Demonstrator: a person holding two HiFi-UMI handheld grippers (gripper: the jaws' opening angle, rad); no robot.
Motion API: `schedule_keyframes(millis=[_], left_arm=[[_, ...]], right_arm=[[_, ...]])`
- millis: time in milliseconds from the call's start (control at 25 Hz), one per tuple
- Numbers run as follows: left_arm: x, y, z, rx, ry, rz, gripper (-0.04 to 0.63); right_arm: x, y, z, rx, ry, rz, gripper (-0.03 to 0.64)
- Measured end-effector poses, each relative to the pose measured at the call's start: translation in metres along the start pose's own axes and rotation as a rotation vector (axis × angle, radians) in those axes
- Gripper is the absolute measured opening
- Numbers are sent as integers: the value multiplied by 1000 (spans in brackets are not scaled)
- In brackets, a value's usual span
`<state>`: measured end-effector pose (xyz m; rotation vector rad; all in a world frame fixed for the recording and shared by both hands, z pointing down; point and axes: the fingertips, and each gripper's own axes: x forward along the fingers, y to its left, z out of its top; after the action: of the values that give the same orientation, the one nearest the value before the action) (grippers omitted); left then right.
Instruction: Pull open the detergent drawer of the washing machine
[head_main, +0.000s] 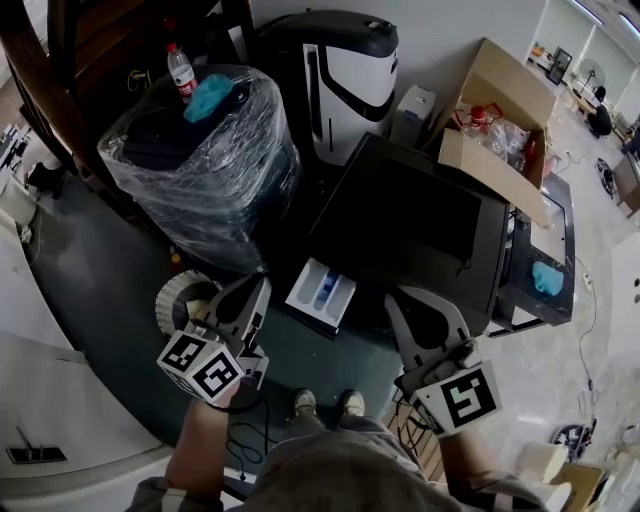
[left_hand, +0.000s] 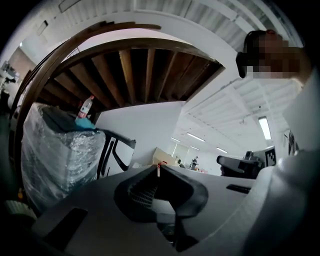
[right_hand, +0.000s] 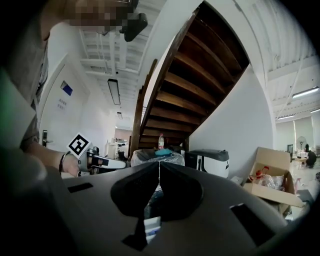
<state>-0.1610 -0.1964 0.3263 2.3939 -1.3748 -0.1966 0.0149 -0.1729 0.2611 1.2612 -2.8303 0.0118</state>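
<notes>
The dark washing machine (head_main: 410, 220) stands below me in the head view. Its white detergent drawer (head_main: 322, 293), with blue compartments, sticks out of the front, pulled open. My left gripper (head_main: 257, 292) hangs just left of the drawer, apart from it, jaws closed tip to tip with nothing between them (left_hand: 159, 168). My right gripper (head_main: 399, 300) hovers to the drawer's right, in front of the machine, also shut and empty (right_hand: 159, 165). Through the gap below its jaws a bit of the drawer (right_hand: 151, 227) shows. Both grippers point level.
A plastic-wrapped bundle (head_main: 205, 160) with a bottle (head_main: 181, 70) and a teal cloth (head_main: 208, 97) on top stands at the left. A white and black appliance (head_main: 350, 80) is behind, an open cardboard box (head_main: 500, 120) at the right. A wooden staircase (right_hand: 200, 95) rises overhead.
</notes>
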Motion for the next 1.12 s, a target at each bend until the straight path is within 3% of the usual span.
schedule_keyframes(millis=[280, 440, 680, 1120], left_arm=[[-14, -30, 43, 247, -20, 16, 20], [-25, -42, 56, 316, -25, 25, 19], [-41, -55, 58, 500, 6, 87, 19], [-58, -59, 49, 496, 21, 99, 19]], right_arm=[[-21, 9, 36, -74, -76, 9, 31], [-28, 21, 47, -89, -89, 18, 32], [-36, 39, 44, -108, -79, 48, 31], [-36, 43, 38, -88, -70, 46, 31]])
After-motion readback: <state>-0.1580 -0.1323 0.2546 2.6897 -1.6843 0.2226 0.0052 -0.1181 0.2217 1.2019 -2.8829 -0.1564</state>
